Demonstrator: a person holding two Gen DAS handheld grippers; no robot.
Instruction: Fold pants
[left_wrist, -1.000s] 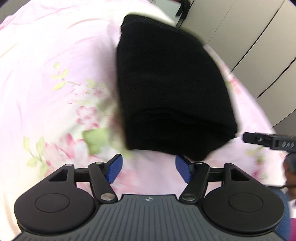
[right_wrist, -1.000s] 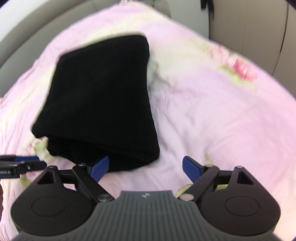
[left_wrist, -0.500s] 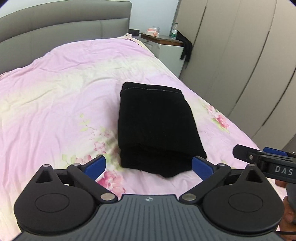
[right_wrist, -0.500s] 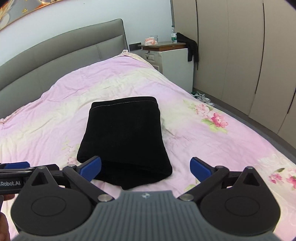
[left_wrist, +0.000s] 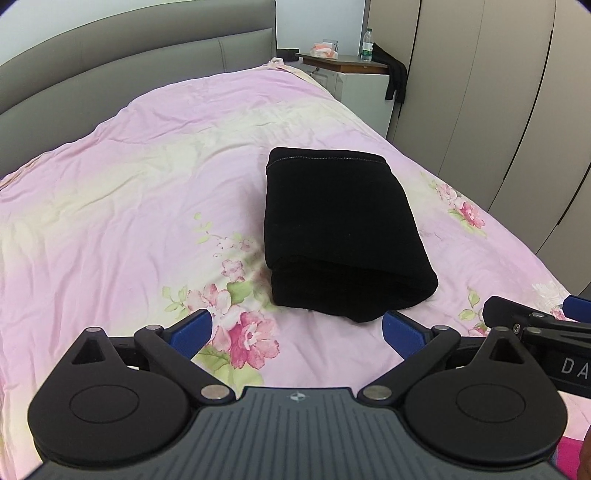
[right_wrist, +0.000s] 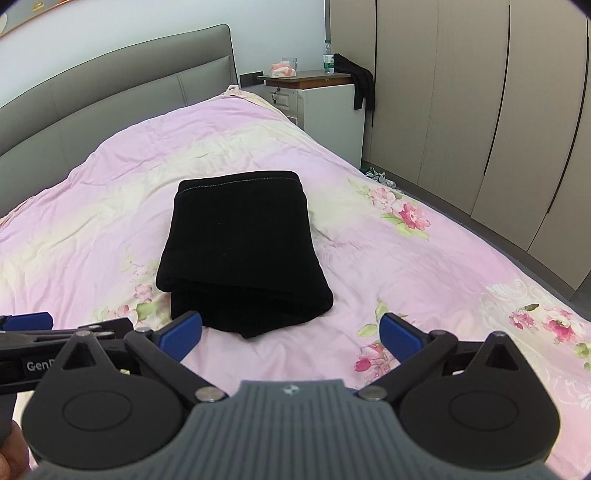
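the folded black knit pants (left_wrist: 343, 236) are laid as a compact rectangular stack on the pink floral bed cover (left_wrist: 122, 206), near the middle of the bed. the left gripper (left_wrist: 295, 330) is held with its blue-padded fingers (left_wrist: 190, 330) spread wide and nothing between them; the near folded edge of the pants is seen just beyond the gap, toward the right pad, not touched. the right gripper (right_wrist: 290, 328) is likewise spread wide and empty, with the pants lying just past its left pad (right_wrist: 181, 330), apart from it. in the right wrist view, a pair of shoes on the floor (right_wrist: 376, 175) beside the bed is shown, hidden in the other view. a white bedside cabinet (left_wrist: 364, 92) with a plastic bottle (left_wrist: 366, 44) is seen in both.
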